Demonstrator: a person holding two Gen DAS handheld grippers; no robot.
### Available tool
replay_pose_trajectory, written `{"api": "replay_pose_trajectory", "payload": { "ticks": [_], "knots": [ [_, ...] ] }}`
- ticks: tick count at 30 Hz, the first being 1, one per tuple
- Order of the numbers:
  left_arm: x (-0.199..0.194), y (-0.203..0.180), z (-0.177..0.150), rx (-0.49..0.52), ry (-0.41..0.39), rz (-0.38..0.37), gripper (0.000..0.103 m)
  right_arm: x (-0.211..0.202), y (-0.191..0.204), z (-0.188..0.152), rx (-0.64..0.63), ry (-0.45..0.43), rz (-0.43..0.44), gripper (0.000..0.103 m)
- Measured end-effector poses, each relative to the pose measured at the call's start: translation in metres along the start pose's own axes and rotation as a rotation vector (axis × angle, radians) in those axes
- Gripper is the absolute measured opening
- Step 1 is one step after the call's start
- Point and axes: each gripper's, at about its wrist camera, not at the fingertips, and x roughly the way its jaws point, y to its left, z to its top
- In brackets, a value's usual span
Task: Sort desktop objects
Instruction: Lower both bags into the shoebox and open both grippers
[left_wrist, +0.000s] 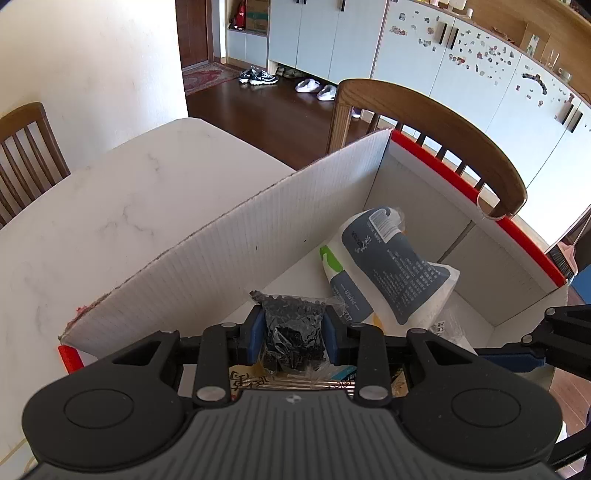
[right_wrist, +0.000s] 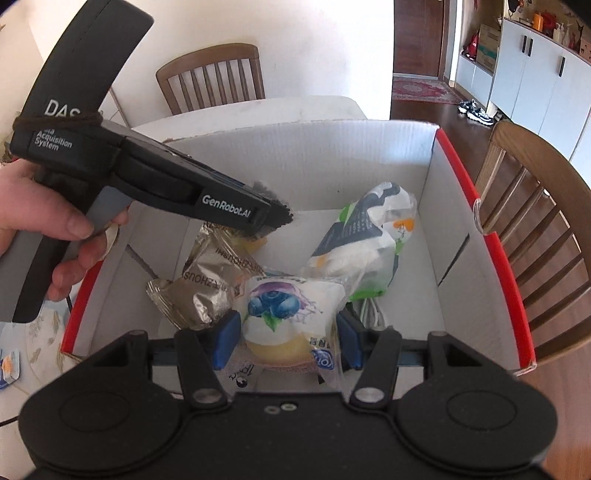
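My left gripper is shut on a small clear bag of black bits and holds it above the near end of a white cardboard box with a red rim. In the right wrist view the left gripper reaches in from the left over the box. My right gripper is shut on a blueberry snack packet over the box's near end. Inside lie a grey and white tissue pack, which also shows in the left wrist view, and a gold foil packet.
A white cable lies on the box floor under the tissue pack. The box stands on a white marble table. Wooden chairs stand behind it and at the far side. A hand grips the left tool.
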Motion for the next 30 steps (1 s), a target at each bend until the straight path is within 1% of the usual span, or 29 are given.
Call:
{"api": "replay_pose_trajectory", "payload": {
  "ticks": [8, 9, 11, 13, 14, 15, 22, 25, 30],
  "knots": [
    [0.004, -0.002, 0.001, -0.005, 0.005, -0.001, 0.032, 0.004, -0.006, -0.002, 0.027, 0.009, -0.001, 0.058],
    [0.003, -0.002, 0.001, -0.01, 0.004, -0.002, 0.032, 0.004, -0.006, -0.003, 0.03, 0.007, -0.003, 0.06],
    [0.004, -0.002, 0.0, -0.01, 0.007, -0.008, 0.033, 0.002, -0.008, -0.003, 0.039, -0.005, -0.002, 0.066],
    [0.003, -0.003, 0.0, -0.005, 0.008, -0.005, 0.045, 0.0, -0.009, -0.003, 0.047, -0.016, 0.001, 0.07],
    [0.003, -0.004, -0.001, -0.005, 0.005, 0.001, 0.059, -0.001, -0.01, -0.003, 0.053, -0.022, 0.003, 0.072],
    [0.001, -0.004, -0.002, -0.006, -0.006, 0.006, 0.065, -0.003, -0.011, -0.003, 0.058, -0.026, 0.004, 0.073],
    [-0.012, -0.003, -0.002, -0.024, -0.038, -0.002, 0.065, -0.017, -0.01, -0.002, 0.04, -0.064, 0.011, 0.077],
    [-0.019, -0.004, -0.003, -0.031, -0.052, -0.009, 0.065, -0.023, -0.008, -0.003, 0.023, -0.073, 0.01, 0.077],
    [-0.028, -0.007, -0.006, -0.036, -0.06, -0.018, 0.065, -0.028, -0.007, -0.003, 0.03, -0.078, 0.013, 0.077]
  ]
}}
